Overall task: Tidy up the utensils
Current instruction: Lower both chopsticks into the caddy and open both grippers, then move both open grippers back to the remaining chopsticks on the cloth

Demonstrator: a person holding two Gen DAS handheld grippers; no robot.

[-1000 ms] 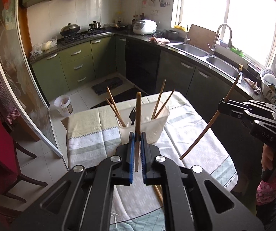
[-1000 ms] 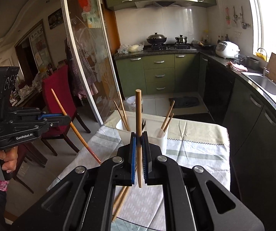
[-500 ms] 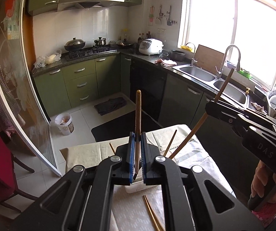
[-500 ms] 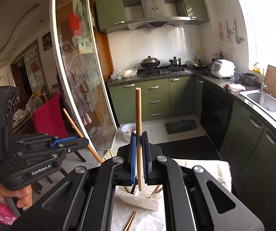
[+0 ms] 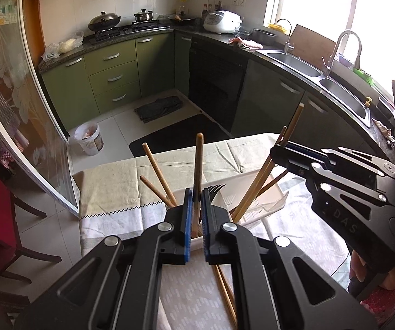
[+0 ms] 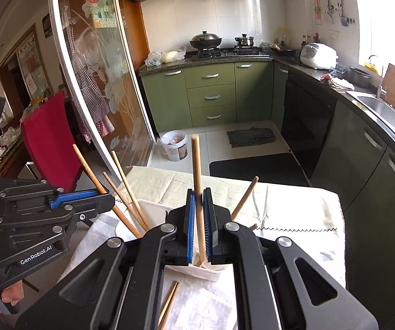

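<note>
In the left wrist view my left gripper [image 5: 196,196] is shut on an upright wooden chopstick [image 5: 198,162]. Its lower end reaches the near rim of the white utensil holder [image 5: 266,206]. My right gripper [image 5: 276,148] comes in from the right, shut on a slanted chopstick [image 5: 293,125] whose lower end dips into the holder. The right wrist view has my right gripper [image 6: 198,196] shut on its chopstick [image 6: 196,165] above the holder [image 6: 153,206]. There my left gripper [image 6: 109,196] is at the left with its chopstick [image 6: 87,165]. Other chopsticks [image 5: 156,169] and a black fork [image 5: 214,188] stand in the holder.
The holder sits on a small table with a pale cloth [image 5: 109,192]. Two loose chopsticks [image 5: 225,288] lie on the cloth near me. A red chair [image 6: 48,134] and a curved glass door [image 6: 95,82] stand at the left. Green cabinets [image 6: 211,96] and a sink counter [image 5: 293,60] lie beyond.
Both grippers have come forward and down to the holder with their chopsticks. The holder dropped behind the fingers half a second ago and shows again now, closer. Both grips stay shut.
</note>
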